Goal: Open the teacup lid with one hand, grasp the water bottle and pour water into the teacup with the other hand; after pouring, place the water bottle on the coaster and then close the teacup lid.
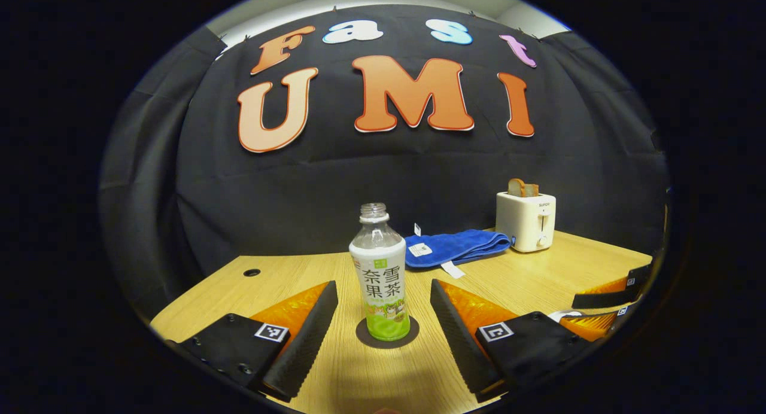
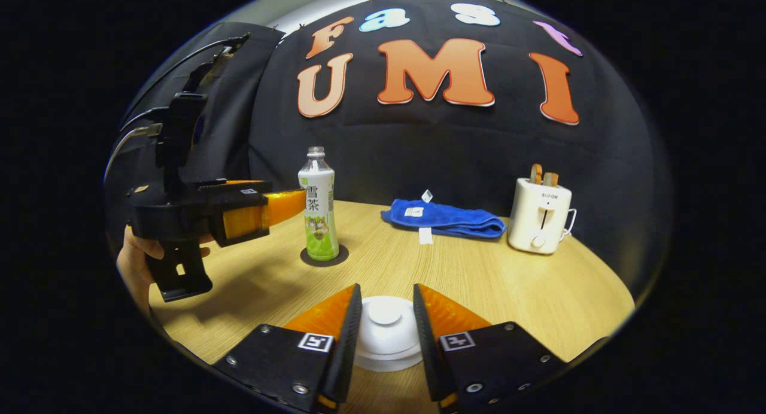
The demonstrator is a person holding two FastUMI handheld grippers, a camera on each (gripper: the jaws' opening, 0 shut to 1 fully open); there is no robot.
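The water bottle [image 1: 383, 273] stands uncapped and upright on the dark coaster [image 1: 387, 335], between the spread fingers of the left gripper [image 1: 383, 318], which touch nothing. From here the risk lies with the right gripper [image 2: 386, 324]: its fingers flank the knob of the white teacup lid [image 2: 386, 333], apparently with a slight gap, though the fisheye edge makes contact hard to judge. A pinch taken off-centre could tip the lid or nudge the cup beneath. The open bottle could also topple if the left gripper swings sideways — it sits at twelve o'clock of those fingers. On the tabletop [image 2: 479, 270], a blue towel [image 2: 446, 218] lies at one o'clock and a white toaster [image 2: 540, 215] at two o'clock from the lid, both well apart — nothing stands in the way.
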